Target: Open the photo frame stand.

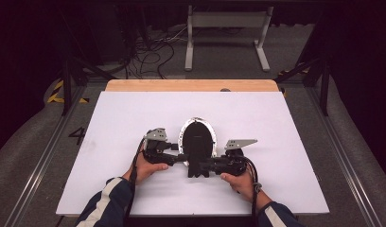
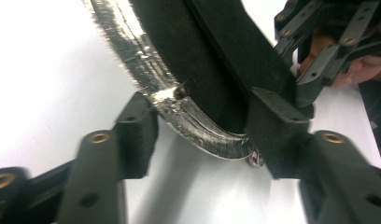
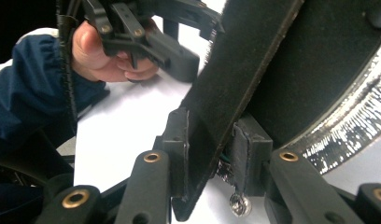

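Oval mirror [image 1: 197, 137], black-backed with a glittery silver rim, sits in the middle of the high view on the white counter [image 1: 115, 123], a little below centre. A flat black stand strap [image 1: 198, 158] runs down its back toward the lower edge of the frame.

Left tool [image 1: 181, 157] comes in from the left of the mirror, held by the left hand [image 1: 146, 168] in a navy sleeve with a pale stripe. In the left gripper view the mirror's lower rim [image 2: 198, 126] curves between the two black jaws. The right-hand jaw lies against the black back and strap [image 2: 235, 51]. The left-hand jaw stands at the rim's outer edge; contact there cannot be told through the blur. No firm clamp is visible.

Right tool [image 1: 203, 166] comes in from the right, held by the right hand [image 1: 241, 182]. In the right gripper view its jaws stand on either side of the strap [image 3: 235, 79], both pads pressed on it, so it is clamped on the strap. The glittery rim [image 3: 352, 126] shows at the right of that frame. A small silver screw [image 3: 238, 204] sits below the strap near the bottom edge. The left hand [image 3: 104, 56] and its tool appear in the upper left.

A wooden edge [image 1: 191, 85] borders the counter at the top of the high view. Beyond it, a grey metal frame [image 1: 226, 33] stands on the floor.
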A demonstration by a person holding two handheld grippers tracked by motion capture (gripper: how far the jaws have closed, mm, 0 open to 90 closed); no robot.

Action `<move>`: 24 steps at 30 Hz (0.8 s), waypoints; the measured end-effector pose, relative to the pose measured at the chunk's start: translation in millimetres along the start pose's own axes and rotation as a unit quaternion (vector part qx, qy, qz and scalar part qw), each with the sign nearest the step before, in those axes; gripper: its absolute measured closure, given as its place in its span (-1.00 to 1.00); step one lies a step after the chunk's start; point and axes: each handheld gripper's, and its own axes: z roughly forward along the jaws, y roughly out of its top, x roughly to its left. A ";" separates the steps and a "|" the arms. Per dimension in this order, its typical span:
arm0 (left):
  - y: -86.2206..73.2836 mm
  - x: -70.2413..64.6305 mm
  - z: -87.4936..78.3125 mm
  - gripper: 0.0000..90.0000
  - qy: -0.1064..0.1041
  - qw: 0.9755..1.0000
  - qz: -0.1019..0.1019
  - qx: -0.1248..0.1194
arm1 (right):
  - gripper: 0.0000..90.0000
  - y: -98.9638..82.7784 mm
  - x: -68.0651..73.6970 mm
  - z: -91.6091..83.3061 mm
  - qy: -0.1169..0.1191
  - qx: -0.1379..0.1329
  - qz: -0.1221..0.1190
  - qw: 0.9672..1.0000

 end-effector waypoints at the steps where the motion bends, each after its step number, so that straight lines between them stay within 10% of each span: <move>1: 0.2 -0.9 -0.4 0.20 0.002 1.000 0.000 -0.001 | 0.56 -0.2 -0.2 -0.2 -0.002 0.001 0.002 1.000; 14: 11.0 -11.3 3.3 0.46 0.040 0.998 0.043 -0.015 | 0.62 3.5 -2.4 -7.8 -0.025 -0.005 0.006 1.000; 24: 19.3 -19.5 3.0 0.61 0.117 0.987 0.109 -0.024 | 0.66 14.2 2.6 -13.5 -0.043 -0.012 0.001 0.999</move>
